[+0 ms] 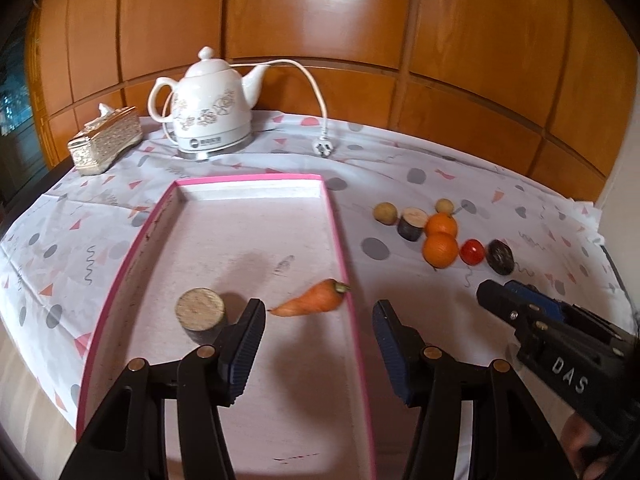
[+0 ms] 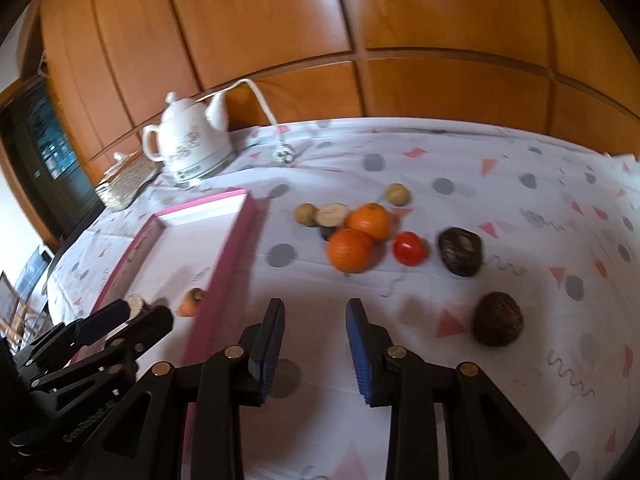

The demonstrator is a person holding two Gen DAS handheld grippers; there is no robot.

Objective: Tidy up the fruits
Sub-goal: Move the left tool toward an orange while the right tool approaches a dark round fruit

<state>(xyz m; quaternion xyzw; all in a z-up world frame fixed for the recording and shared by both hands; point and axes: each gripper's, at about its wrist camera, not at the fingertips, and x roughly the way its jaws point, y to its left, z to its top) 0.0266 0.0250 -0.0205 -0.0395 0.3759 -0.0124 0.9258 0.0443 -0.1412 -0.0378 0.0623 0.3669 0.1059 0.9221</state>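
Fruits, loose lot: I count two oranges [image 2: 351, 250] touching each other on the patterned tablecloth [image 2: 500, 184], right of the pink-rimmed tray [image 1: 344, 240]. A red tomato [image 2: 409, 249] sits just beside the nearer orange; a dark wrinkled fruit [image 2: 460, 251] lies next to the tomato, and a second dark fruit [image 2: 498, 325] lies nearer my right tool, apart from the cluster. Behind the oranges: two small tan round pieces [image 2: 306, 214], and one cut stub with a pale face [image 2: 331, 216].

Tray contents: one carrot [image 1: 310, 303] against the right rim, leaf end touching the wall; one short cylinder with a pale top [image 1: 200, 312] left of it.

Left gripper [image 1: 318, 316]: jaws spread, nothing between them, hovering over the tray near the carrot.

Right gripper [image 2: 315, 312]: jaws parted by a narrow gap, nothing held, over bare cloth in front of the oranges.

Background stock: white floral kettle [image 1: 212, 112] with its loose plug [image 1: 322, 147], and a patterned tissue box [image 1: 105, 140], along the wood-panelled wall [image 1: 360, 20].
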